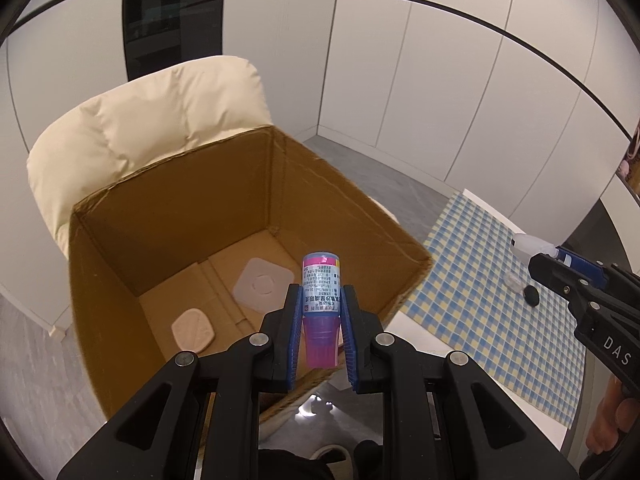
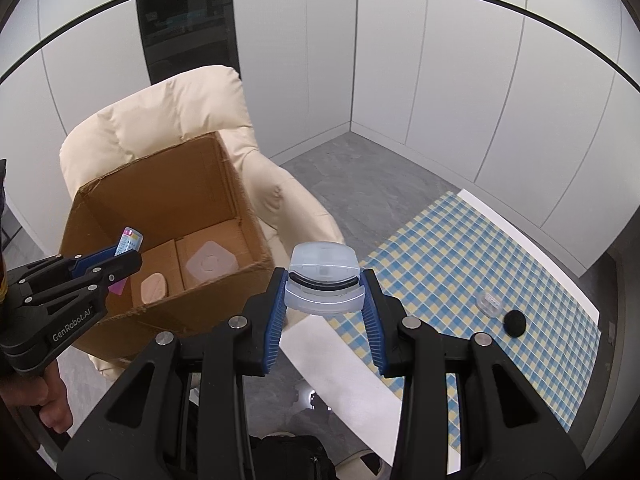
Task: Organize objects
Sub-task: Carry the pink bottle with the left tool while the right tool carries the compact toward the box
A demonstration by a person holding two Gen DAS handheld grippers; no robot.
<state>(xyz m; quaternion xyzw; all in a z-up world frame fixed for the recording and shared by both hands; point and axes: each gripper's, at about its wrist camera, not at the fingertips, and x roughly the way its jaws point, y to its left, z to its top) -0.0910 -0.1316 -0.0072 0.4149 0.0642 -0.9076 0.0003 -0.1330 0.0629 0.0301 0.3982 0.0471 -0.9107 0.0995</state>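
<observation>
My left gripper (image 1: 320, 296) is shut on a pink tube with a printed label (image 1: 321, 300) and holds it above the open cardboard box (image 1: 200, 208). The box sits on a cream armchair (image 1: 152, 108) and holds a white square case (image 1: 262, 284) and a peach oval case (image 1: 194, 330). My right gripper (image 2: 325, 280) is shut on a clear plastic case (image 2: 323, 280), held over the table edge right of the box (image 2: 168, 216). The left gripper (image 2: 116, 258) with the tube (image 2: 130, 242) also shows in the right wrist view.
A blue and yellow checked cloth (image 2: 460, 264) covers the white table. On it lie a small clear cap (image 2: 491, 303) and a black round object (image 2: 515, 322). Grey floor and white wall panels lie behind.
</observation>
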